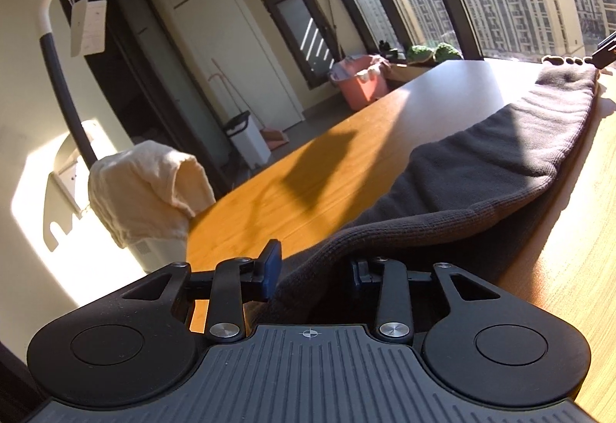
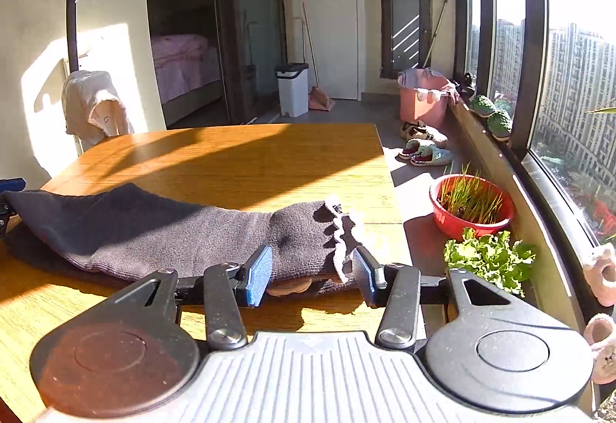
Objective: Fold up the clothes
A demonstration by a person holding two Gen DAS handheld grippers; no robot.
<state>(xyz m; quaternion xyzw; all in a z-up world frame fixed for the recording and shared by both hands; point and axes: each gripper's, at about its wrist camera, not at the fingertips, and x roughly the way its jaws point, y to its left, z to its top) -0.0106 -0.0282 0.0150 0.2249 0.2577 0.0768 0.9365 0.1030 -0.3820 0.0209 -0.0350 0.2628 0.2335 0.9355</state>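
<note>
right tool (image 2: 312,275) straddles the dark sock's (image 2: 161,230) toe end.

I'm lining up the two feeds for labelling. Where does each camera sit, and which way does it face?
Left wrist view: on the left gripper at the cuff end of the dark toe sock, looking along it over the wooden table toward the windows; only its own jaws show, open around the cuff.
Right wrist view: on the right gripper at the sock's toe end, facing the bedroom doorway; its jaws are open.
Shared: sock, table, pink bucket, white bin.
</note>
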